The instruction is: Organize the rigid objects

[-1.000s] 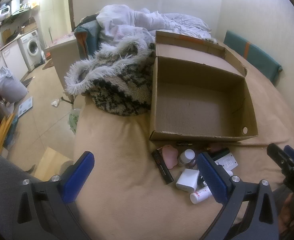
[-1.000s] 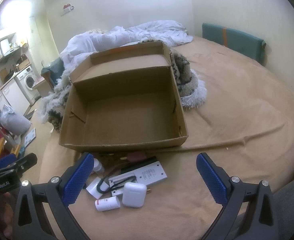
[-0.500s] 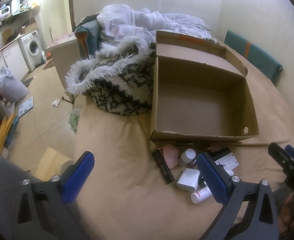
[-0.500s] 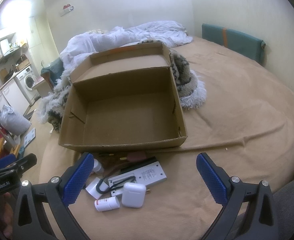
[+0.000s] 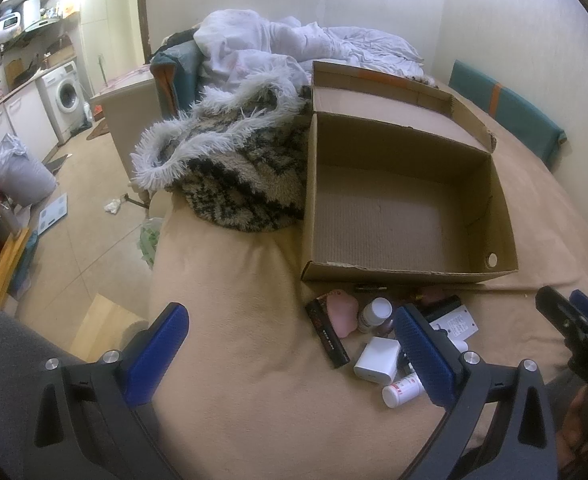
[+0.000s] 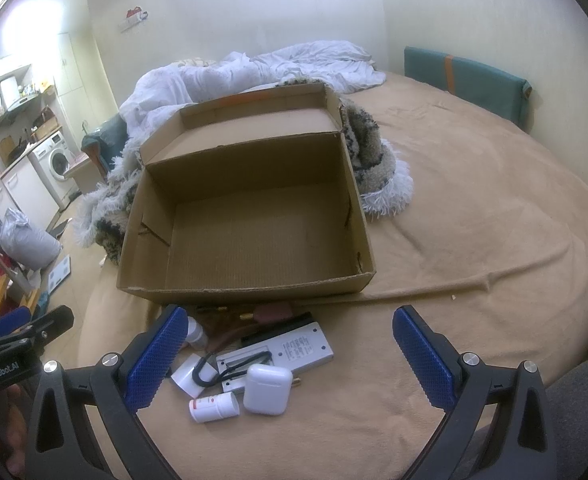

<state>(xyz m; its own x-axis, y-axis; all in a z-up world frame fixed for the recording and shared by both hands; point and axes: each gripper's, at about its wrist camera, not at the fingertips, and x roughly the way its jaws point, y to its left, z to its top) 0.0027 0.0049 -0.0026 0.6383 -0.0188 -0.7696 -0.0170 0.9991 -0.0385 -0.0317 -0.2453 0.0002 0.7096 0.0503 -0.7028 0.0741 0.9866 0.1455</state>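
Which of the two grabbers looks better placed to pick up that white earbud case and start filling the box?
Probably the right hand-held gripper: open, empty, with the white earbud case just below its gap. The left hand-held gripper, also open, is centred over bare bedspread, the clutter off to its side. The cardboard box is empty.

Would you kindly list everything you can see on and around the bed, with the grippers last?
cardboard box: 1, brown, open and empty, on the bed
earbud case: 1, white, nearest item in front of the box
small bottle: 1, white with red print, lying beside the earbud case
remote-like device: 1, grey-white, in front of the box
black slim box: 1, black, left edge of the pile
pink object: 1, pink, beside the black slim box
capped bottle: 1, white cap, right of the pink object
fluffy blanket: 1, black, cream and white, left of the box
bed cover: 1, tan
washing machine: 1, white, far left
left hand-held gripper: 1, blue pads, open
right hand-held gripper: 1, blue pads, open
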